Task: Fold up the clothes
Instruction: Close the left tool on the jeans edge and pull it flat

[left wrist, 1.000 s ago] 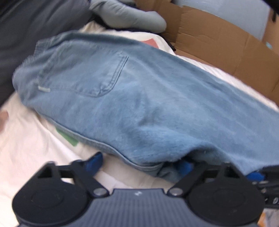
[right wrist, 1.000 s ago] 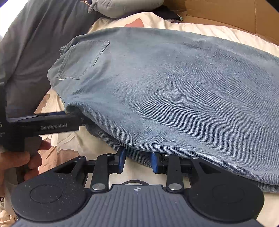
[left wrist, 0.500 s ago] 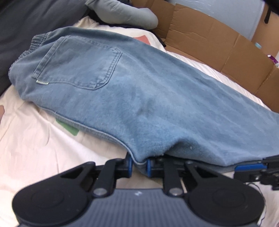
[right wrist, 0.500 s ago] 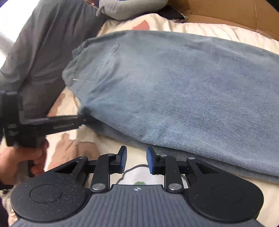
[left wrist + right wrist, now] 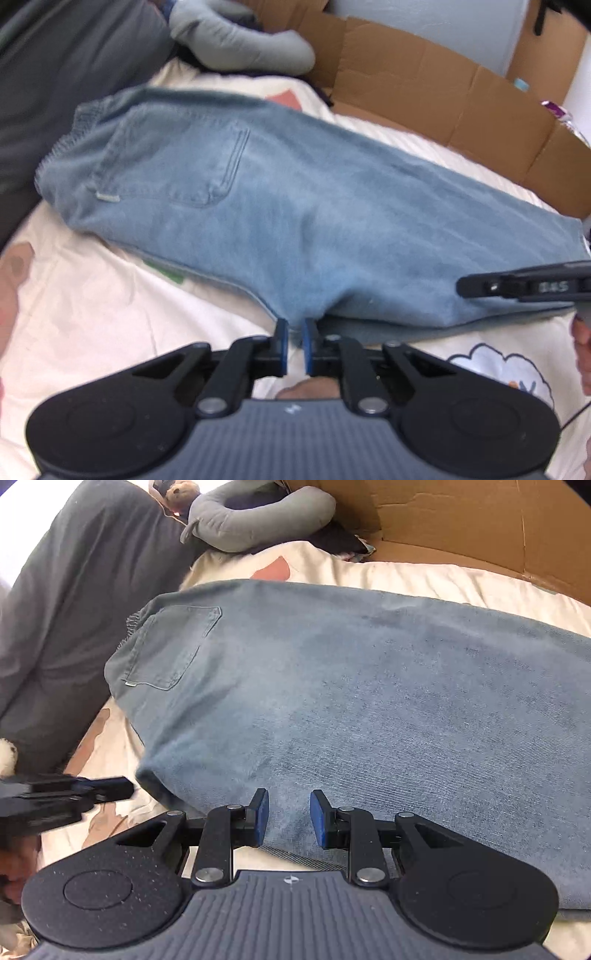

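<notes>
Jeans (image 5: 314,221), thick, limp and weighty, lie doubled lengthwise; grip the layered near edge at 6 o'clock. Left gripper (image 5: 294,345) pinches that edge; right gripper (image 5: 286,821) gapes.

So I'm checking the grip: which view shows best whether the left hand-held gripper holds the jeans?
Left wrist: the left hand-held gripper pinches the jeans edge. The right wrist view shows only its side, blurred.

grey pillow (image 5: 258,520) | cardboard box (image 5: 443,92) | dark grey cover (image 5: 74,609) | possibly a teddy (image 5: 179,493)
</notes>
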Action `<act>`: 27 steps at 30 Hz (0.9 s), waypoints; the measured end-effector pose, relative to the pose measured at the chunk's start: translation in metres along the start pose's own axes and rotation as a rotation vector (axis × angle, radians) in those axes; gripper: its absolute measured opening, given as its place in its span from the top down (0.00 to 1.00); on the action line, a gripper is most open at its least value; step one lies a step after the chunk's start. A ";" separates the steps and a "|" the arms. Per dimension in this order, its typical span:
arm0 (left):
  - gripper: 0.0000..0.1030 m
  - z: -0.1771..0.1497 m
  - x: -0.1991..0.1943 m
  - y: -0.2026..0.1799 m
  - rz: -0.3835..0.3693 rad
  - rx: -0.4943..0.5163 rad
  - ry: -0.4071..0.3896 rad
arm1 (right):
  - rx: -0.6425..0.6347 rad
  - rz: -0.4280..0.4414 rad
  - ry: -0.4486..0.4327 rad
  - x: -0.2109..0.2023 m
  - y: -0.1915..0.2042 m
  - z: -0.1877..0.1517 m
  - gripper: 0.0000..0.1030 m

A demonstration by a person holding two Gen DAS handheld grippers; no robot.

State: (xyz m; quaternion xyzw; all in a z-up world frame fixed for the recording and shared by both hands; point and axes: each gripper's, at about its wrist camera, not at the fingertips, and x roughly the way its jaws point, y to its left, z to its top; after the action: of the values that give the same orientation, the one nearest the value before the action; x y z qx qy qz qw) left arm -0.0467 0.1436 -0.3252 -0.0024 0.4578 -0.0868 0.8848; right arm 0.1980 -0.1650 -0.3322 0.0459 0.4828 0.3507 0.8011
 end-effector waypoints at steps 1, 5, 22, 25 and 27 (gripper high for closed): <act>0.91 0.003 -0.004 0.000 0.005 0.004 -0.013 | -0.003 -0.003 -0.002 0.000 0.000 0.000 0.73; 0.90 0.018 -0.004 -0.002 0.002 0.015 -0.055 | -0.012 -0.021 -0.009 -0.001 -0.001 0.000 0.73; 0.88 0.007 0.069 -0.033 -0.031 0.182 0.065 | -0.074 -0.119 0.014 0.013 -0.008 -0.013 0.73; 0.90 -0.001 0.069 -0.029 -0.028 0.181 0.079 | -0.085 -0.133 0.024 0.016 -0.010 -0.018 0.73; 0.90 -0.003 0.068 -0.030 -0.019 0.189 0.086 | -0.089 -0.143 0.028 0.015 -0.010 -0.020 0.73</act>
State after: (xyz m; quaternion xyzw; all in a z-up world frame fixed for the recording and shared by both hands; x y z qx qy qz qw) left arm -0.0153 0.1040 -0.3794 0.0806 0.4852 -0.1380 0.8597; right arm 0.1915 -0.1684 -0.3581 -0.0293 0.4800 0.3143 0.8185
